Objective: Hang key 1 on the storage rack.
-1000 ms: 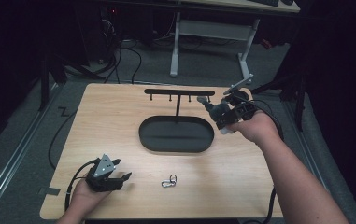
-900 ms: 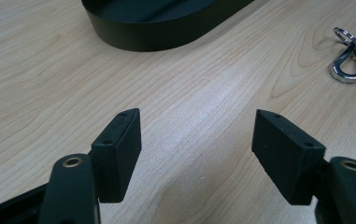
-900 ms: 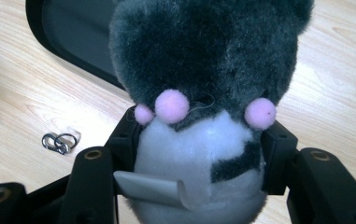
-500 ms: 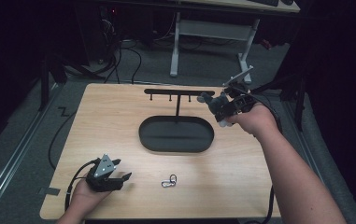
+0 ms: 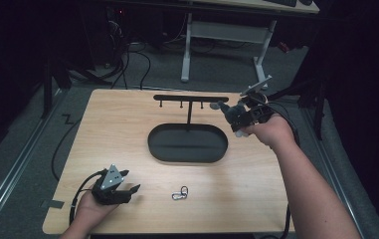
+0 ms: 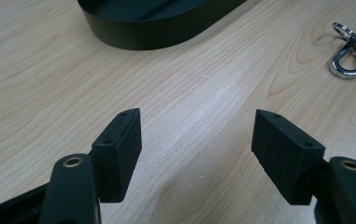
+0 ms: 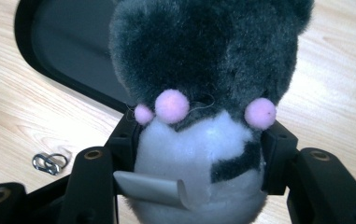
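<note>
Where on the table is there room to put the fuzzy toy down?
Bare wood lies left of the black oval tray, and right of the carabiner clip. Crowded: under the hook rack, where the right gripper holds the plush toy.

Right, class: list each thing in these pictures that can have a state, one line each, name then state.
Plush toy: clamped in the right tool, held above the table.
Left tool: open, empty, low over the table.
Metal clip: lying loose on the table.
Black tray: empty.
Hook rack: upright, nothing hanging from it.
</note>
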